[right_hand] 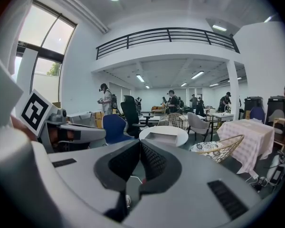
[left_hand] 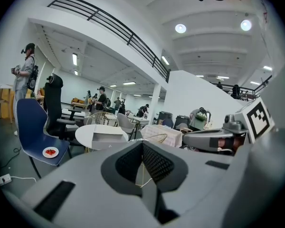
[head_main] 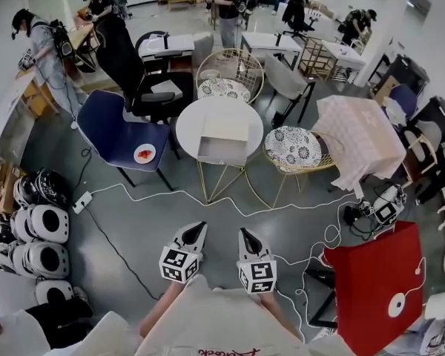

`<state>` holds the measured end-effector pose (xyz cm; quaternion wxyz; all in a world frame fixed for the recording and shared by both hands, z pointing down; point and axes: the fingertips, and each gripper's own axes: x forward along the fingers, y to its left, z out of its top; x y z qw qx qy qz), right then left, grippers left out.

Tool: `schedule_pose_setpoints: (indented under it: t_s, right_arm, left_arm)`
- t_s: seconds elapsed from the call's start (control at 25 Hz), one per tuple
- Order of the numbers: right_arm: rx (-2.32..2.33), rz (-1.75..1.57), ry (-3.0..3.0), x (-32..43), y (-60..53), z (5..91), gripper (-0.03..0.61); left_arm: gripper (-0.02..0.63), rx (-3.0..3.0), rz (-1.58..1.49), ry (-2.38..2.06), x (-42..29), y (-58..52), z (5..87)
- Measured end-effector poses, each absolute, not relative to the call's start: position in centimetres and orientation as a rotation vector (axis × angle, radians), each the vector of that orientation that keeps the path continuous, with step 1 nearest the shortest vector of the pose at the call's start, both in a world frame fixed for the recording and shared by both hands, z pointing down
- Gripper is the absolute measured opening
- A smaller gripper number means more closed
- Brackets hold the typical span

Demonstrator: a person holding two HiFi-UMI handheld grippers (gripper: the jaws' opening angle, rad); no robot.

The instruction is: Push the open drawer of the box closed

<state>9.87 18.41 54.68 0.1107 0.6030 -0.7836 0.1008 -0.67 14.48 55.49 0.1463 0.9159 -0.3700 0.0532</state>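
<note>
A white box (head_main: 224,141) lies on a round white table (head_main: 185,124), its drawer pulled out toward me. Both grippers hang low over the floor, well short of the table. My left gripper (head_main: 199,229) and right gripper (head_main: 245,234) sit side by side, each shut to a point and holding nothing. The left gripper view looks past its closed jaws (left_hand: 142,145) to the box (left_hand: 107,137) further off, left of the jaws. In the right gripper view the box (right_hand: 162,137) stands just right of the closed jaws (right_hand: 140,144).
A blue chair (head_main: 115,128) carrying a plate of red pieces (head_main: 143,153) stands left of the table. A gold wire chair with a patterned cushion (head_main: 293,148) is at its right. White cable (head_main: 230,206) crosses the floor. A red cabinet (head_main: 374,288) is right, helmets (head_main: 37,225) left.
</note>
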Motion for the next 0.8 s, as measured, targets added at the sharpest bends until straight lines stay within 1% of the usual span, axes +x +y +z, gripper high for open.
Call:
schedule_pose_setpoints:
  t_s: [0.4,0.8]
  right_arm:
    - [1.782,0.321,-2.228,8.7,8.0,55.6,0.016]
    - [1.777,0.356,-2.195,4.8,-5.7,54.8,0.016]
  left_arm:
    - [0.012,2.641,0.168,-0.996,-1.3,3.7,55.9]
    - [0.012,2.636,0.192,-0.926,-4.6,-9.3,55.5]
